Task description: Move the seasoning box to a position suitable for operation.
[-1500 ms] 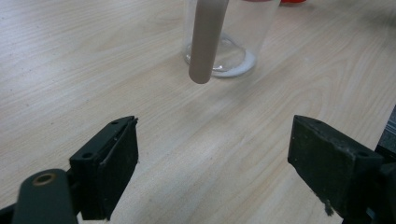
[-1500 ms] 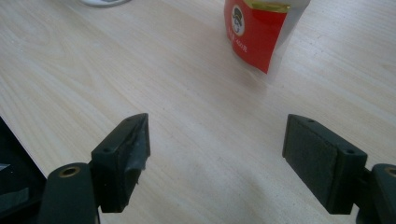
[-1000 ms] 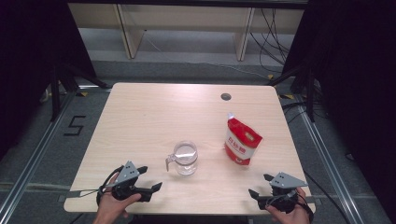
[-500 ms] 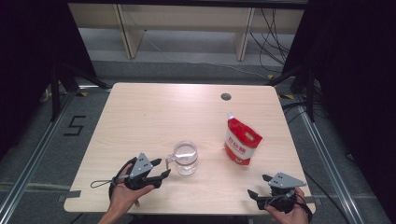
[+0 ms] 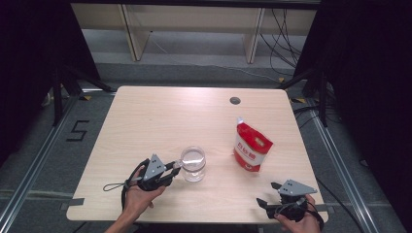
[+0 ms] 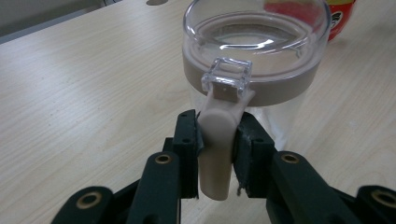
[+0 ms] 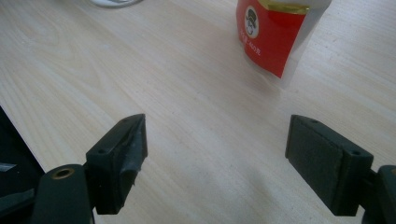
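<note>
Left claw (image 6: 217, 140), moved in from the tabletop edge, clamps the handle (image 6: 215, 154) of an apparently empty clear jug (image 5: 193, 164); right claw (image 7: 217, 154) gapes wide.

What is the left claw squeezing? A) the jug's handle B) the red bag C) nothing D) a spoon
A: in the left gripper view, the left claw is shut on the beige handle of the clear jug, while the red bag stands apart.

Bare table (image 5: 160, 121) beyond, jug (image 5: 193, 164) and pouch (image 5: 251, 147) obstructing near side
</note>
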A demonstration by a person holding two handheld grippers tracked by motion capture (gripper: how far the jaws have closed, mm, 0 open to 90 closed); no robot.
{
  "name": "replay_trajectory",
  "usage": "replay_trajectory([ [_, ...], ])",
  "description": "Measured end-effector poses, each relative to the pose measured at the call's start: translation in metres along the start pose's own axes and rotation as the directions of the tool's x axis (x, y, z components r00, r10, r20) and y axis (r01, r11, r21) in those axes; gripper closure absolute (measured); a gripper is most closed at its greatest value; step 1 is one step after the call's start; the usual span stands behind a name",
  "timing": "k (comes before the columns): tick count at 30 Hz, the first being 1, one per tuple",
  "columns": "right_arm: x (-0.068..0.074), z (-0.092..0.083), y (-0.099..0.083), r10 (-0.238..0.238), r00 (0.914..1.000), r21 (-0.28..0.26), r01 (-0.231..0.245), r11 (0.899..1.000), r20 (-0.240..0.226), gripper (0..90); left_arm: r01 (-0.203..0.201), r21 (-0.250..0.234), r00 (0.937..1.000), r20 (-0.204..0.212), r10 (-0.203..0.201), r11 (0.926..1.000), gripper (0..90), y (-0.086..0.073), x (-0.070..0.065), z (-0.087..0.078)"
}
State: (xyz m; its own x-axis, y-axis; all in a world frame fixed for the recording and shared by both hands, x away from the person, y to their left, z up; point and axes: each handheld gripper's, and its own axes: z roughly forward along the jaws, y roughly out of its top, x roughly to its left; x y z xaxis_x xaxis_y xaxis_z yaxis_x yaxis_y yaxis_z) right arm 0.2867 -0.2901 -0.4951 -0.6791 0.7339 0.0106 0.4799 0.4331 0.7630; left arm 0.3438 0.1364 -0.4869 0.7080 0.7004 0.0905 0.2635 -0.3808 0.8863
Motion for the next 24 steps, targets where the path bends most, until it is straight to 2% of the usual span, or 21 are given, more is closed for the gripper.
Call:
replay_trajectory([
  [1, 0.0003, -0.0003, 0.0, 0.003, 1.0, 0.0, -0.003, 1.0, 0.005, 22.0, -0.024, 0.011, 0.9995, -0.018, 0.025, 0.9996, 72.2, 0.0006, -0.0006, -0.0006],
  [2, -0.0002, -0.0003, 0.0, -0.007, 0.9999, -0.007, 0.007, 1.0, 0.013, 22.1, -0.027, 0.016, 0.9996, -0.013, 0.027, 0.9995, 72.5, 0.0009, -0.0007, -0.0006],
  [5, -0.0004, -0.0006, 0.0, -0.01, 0.9998, -0.006, 0.01, 1.0, 0.016, 22.4, -0.018, 0.016, 0.9998, -0.011, 0.018, 0.9997, 72.6, 0.0009, 0.0005, -0.0004],
  [9, -0.0006, -0.0005, -0.0001, -0.006, 0.9999, -0.007, 0.006, 1.0, 0.012, 22.4, -0.03, 0.015, 0.9992, -0.025, 0.031, 0.9994, 72.7, 0.001, 0.0027, -0.0001],
  [11, -0.0004, -0.0005, -0.0002, -0.004, 0.9999, -0.005, 0.004, 1.0, 0.009, 22.6, -0.019, 0.018, 0.9994, -0.028, 0.019, 0.9997, 72.7, 0.001, 0.0021, -0.0001],
  [12, -0.0004, -0.0005, -0.0002, -0.004, 0.9999, -0.005, 0.004, 1.0, 0.009, 22.6, 0.0, 0.014, 0.9996, -0.027, 0.0, 0.9999, 72.7, 0.0008, 0.0012, 0.0002],
  [13, -0.0003, 0.0004, -0.0002, 0.003, 1.0, -0.005, -0.003, 1.0, -0.005, 22.6, -0.02, 0.008, 0.9994, -0.027, 0.02, 0.9998, 72.8, 0.0008, -0.0008, 0.0002],
  [14, -0.0002, -0.0003, -0.0002, -0.003, 0.9999, -0.007, 0.003, 1.0, 0.012, 22.6, -0.023, 0.015, 0.9996, -0.016, 0.023, 0.9996, 73.0, 0.0009, -0.0025, -0.0007],
  [15, -0.0001, -0.0003, -0.0002, -0.001, 1.0, -0.006, 0.001, 1.0, 0.008, 22.6, -0.023, 0.015, 0.9996, -0.016, 0.023, 0.9996, 73.0, 0.0009, -0.0025, -0.0007],
  [16, -0.0001, -0.0003, -0.0002, -0.001, 1.0, -0.006, 0.001, 1.0, 0.008, 22.6, -0.013, 0.006, 0.9999, 0.008, 0.013, 0.9999, 73.0, 0.0007, -0.0026, -0.0005],
  [17, -0.0002, 0.0004, -0.0002, 0.003, 1.0, -0.003, -0.003, 1.0, -0.005, 22.7, 0.023, -0.031, 0.9987, 0.047, -0.022, 0.9993, 72.9, -0.0019, -0.0009, 0.0001],
  [18, -0.0002, 0.0004, -0.0002, 0.003, 1.0, -0.003, -0.003, 1.0, -0.005, 22.7, 0.023, -0.031, 0.9987, 0.047, -0.022, 0.9993, 73.0, -0.0019, -0.0009, 0.0001],
  [19, -0.0001, 0.0004, -0.0003, -0.001, 1.0, 0.0, 0.001, 1.0, -0.005, 23.1, 0.029, -0.042, 0.9973, 0.069, -0.026, 0.9987, 72.9, -0.0047, 0.0007, 0.0007],
  [21, 0.0001, 0.0, -0.0003, 0.004, 1.0, 0.002, -0.004, 1.0, -0.007, 23.2, 0.016, -0.044, 0.997, 0.076, -0.013, 0.9989, 72.9, -0.0052, 0.0001, 0.0007],
  [22, -0.0003, -0.0009, -0.0001, -0.018, 0.9998, -0.009, 0.018, 1.0, 0.013, 23.2, 0.017, -0.048, 0.9947, 0.102, -0.012, 0.9987, 73.0, -0.0059, -0.0019, -0.0001],
  [24, 0.0, -0.0008, 0.0, -0.012, 0.9999, -0.006, 0.012, 1.0, 0.007, 23.2, 0.02, -0.046, 0.9936, 0.112, -0.015, 0.9987, 73.0, -0.0062, -0.0029, -0.0004],
])
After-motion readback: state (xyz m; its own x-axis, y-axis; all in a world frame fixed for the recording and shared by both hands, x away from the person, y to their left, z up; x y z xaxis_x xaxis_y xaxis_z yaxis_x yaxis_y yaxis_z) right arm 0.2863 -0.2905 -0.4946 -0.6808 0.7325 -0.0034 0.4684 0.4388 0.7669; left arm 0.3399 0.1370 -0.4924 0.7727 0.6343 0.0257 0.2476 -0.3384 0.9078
